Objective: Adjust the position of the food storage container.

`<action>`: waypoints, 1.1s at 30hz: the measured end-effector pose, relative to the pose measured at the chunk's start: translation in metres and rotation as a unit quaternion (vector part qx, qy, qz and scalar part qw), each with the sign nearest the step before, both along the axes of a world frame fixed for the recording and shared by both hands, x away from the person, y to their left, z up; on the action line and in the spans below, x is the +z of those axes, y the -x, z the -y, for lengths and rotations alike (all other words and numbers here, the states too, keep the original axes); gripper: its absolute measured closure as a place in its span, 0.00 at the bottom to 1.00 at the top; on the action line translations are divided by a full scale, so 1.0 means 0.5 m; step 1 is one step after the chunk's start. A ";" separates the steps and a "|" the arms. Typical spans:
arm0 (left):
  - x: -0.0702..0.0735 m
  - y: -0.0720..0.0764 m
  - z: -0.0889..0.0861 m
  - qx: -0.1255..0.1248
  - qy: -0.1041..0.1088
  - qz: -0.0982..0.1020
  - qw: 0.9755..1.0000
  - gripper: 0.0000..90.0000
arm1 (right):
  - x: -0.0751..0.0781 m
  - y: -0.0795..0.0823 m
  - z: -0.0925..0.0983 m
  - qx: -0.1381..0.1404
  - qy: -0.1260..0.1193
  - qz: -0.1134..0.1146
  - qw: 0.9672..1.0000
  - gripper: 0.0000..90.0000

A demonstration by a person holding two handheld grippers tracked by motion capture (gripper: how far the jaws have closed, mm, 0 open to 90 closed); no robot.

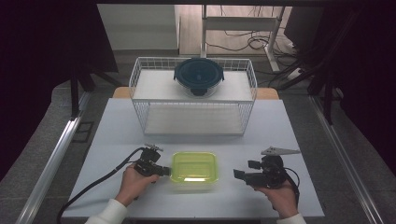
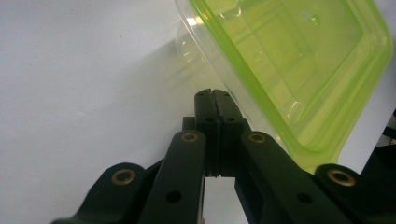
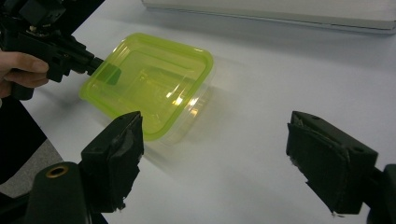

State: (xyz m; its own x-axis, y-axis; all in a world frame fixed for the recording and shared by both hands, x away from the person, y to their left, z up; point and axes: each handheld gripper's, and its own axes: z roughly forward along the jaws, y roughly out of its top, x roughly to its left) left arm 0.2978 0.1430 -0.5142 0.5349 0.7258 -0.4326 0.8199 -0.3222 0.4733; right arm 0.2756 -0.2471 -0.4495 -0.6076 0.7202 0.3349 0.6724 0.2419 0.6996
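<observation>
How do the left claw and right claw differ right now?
The left claw is shut, its jaws pressed together; the right claw is open wide. The left claw sits at the green-lidded container's edge; the right claw stands apart from it. Both are hand-held, pointing at the container.

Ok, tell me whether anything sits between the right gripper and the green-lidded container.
Nothing visible does. Bare table lies between the open right gripper and the green-lidded container. The shut left gripper is at the container's opposite side, out of the way.
</observation>
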 end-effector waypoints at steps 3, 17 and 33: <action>0.001 0.002 -0.002 0.006 -0.004 0.004 1.000 1.00 | -0.001 -0.001 0.001 -0.001 0.001 0.000 1.000 0.21; 0.065 0.043 -0.062 0.047 0.011 0.092 0.995 0.98 | -0.015 -0.010 0.003 -0.008 -0.002 0.003 1.000 0.20; 0.112 0.065 -0.088 0.095 0.076 0.130 0.984 0.35 | -0.035 -0.016 -0.016 -0.010 -0.041 0.009 0.999 0.13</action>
